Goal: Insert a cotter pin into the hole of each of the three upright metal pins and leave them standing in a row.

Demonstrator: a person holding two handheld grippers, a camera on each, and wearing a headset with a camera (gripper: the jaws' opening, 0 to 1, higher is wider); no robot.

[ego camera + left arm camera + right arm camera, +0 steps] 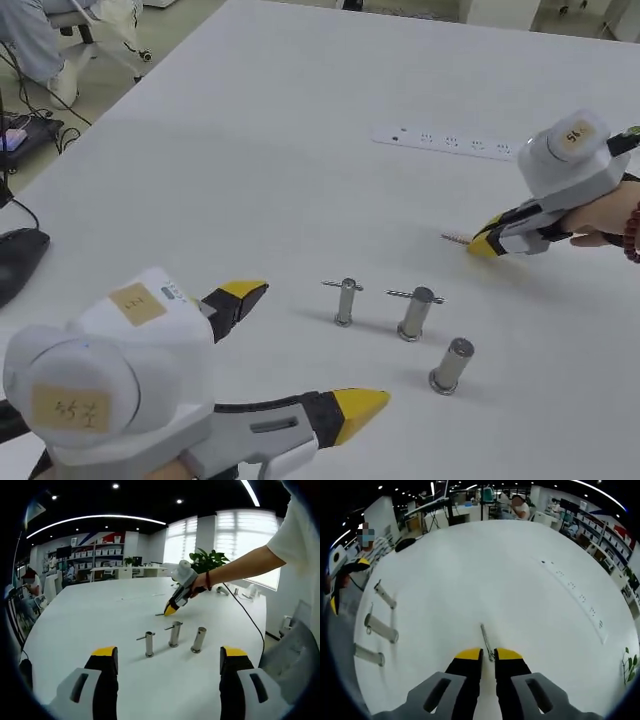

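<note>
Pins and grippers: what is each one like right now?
Left metal pin: upright, cotter pin through it.
Middle metal pin: upright, cotter pin through it.
Right metal pin: upright, no cotter pin.
Loose cotter pin: held by right gripper.
Right gripper: jaws shut on it.
Left gripper: jaws open, empty.

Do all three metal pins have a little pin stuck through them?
No, the left pin and middle pin have one, but the right pin has none.

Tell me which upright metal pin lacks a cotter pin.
The end metal pin, lowest right in the head view; the middle pin and left pin hold cotter pins.
</note>
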